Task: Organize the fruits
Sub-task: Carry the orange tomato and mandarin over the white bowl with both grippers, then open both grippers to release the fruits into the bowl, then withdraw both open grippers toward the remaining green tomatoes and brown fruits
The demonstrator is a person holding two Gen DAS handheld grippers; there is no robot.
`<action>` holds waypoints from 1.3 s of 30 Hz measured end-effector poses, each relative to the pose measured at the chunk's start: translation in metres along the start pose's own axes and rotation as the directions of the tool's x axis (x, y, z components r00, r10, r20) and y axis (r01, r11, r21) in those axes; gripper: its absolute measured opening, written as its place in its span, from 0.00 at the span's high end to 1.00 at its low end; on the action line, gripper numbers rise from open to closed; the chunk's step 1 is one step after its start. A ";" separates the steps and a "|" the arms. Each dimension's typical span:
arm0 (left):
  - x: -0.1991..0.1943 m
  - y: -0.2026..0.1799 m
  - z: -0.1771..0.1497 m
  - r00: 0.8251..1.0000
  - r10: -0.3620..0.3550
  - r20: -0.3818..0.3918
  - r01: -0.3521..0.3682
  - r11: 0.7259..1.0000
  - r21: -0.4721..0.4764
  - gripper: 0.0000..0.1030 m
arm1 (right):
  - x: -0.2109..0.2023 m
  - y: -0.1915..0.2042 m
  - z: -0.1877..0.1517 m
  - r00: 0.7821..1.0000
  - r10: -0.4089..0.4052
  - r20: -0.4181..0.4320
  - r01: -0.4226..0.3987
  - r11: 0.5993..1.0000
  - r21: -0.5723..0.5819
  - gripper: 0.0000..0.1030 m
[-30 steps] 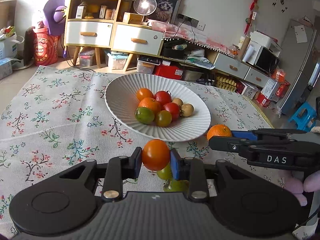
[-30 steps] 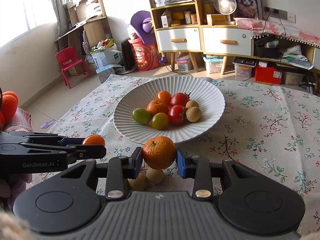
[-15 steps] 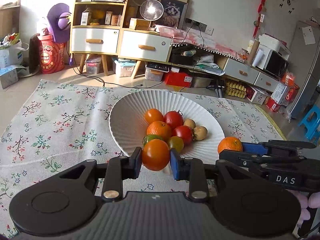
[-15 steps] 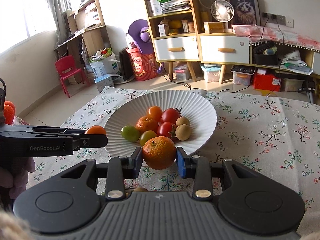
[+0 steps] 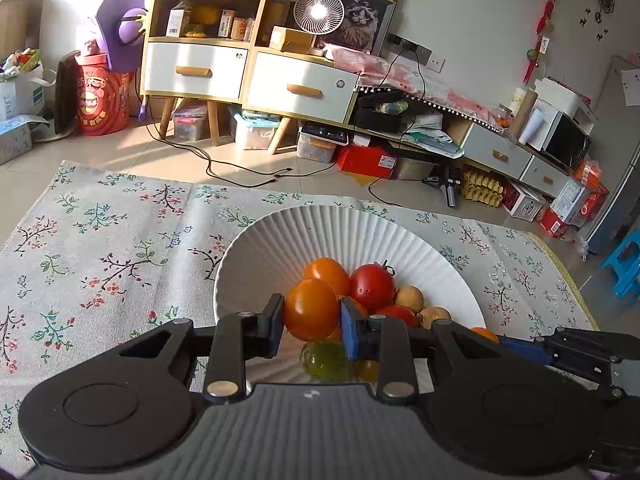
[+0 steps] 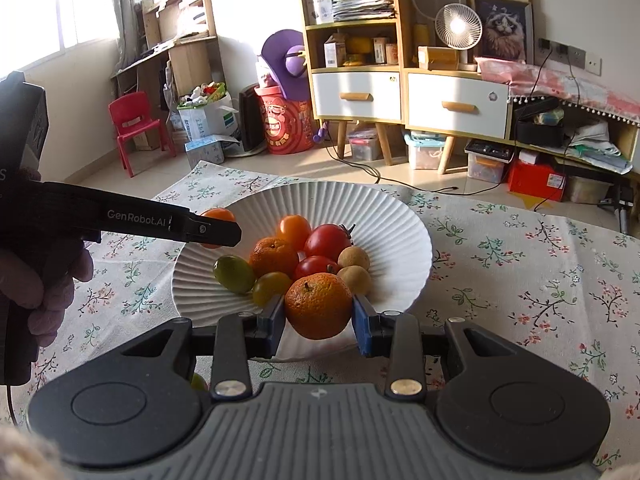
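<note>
Seven fruits crowd the ribbed white plate (image 6: pixel 404 240) on floral cloth (image 6: pixel 520 264).

- The left gripper (image 5: pixel 312 320) pinches an orange tomato (image 5: pixel 311 309) between its blue pads, over the near part of a white ribbed plate (image 5: pixel 280 236).
- On the plate lie another orange tomato (image 5: pixel 327 274), a red tomato (image 5: pixel 372 286), two tan round fruits (image 5: pixel 409 298) and, below the gripper, a green tomato (image 5: pixel 325 360).
- The right gripper (image 5: pixel 516 346) reaches in from the right, with orange fruit (image 5: pixel 485 333) at its tip.
- A floral cloth (image 5: pixel 100 240) covers the table.
</note>
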State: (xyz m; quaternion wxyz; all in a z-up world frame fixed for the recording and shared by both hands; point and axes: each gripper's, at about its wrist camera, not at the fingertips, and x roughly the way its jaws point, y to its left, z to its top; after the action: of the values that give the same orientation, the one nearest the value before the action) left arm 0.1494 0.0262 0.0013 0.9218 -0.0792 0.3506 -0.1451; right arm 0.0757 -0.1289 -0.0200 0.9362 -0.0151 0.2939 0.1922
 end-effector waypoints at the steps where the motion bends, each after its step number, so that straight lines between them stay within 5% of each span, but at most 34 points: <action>1: 0.002 0.001 0.001 1.000 0.002 -0.002 -0.002 1.000 -0.002 0.74 | 0.001 0.000 0.000 1.000 0.001 -0.002 -0.001 1.000 -0.001 0.68; 19: 0.010 0.000 0.007 0.999 0.046 0.002 -0.046 0.999 0.018 0.72 | 0.009 0.000 0.001 1.000 -0.001 -0.020 0.000 1.000 -0.019 0.67; 31: -0.016 -0.008 -0.004 0.997 0.070 0.026 -0.071 0.996 0.059 0.37 | -0.008 -0.002 0.007 1.000 -0.015 0.020 0.015 1.000 0.001 0.46; 35: -0.031 -0.009 -0.013 0.997 0.076 0.025 -0.078 0.995 0.058 0.20 | -0.018 -0.003 0.005 1.000 -0.018 0.004 0.018 1.000 0.017 0.34; 39: -0.044 -0.010 -0.026 0.995 0.096 0.002 -0.096 0.994 0.054 0.13 | -0.029 0.000 0.003 0.999 -0.033 -0.004 0.033 0.999 0.014 0.23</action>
State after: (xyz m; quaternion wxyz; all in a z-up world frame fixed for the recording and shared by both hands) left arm 0.0986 0.0298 0.0119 0.9294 -0.0374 0.3504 -0.1099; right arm 0.0560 -0.1389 -0.0014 0.9387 -0.0135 0.2968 0.1747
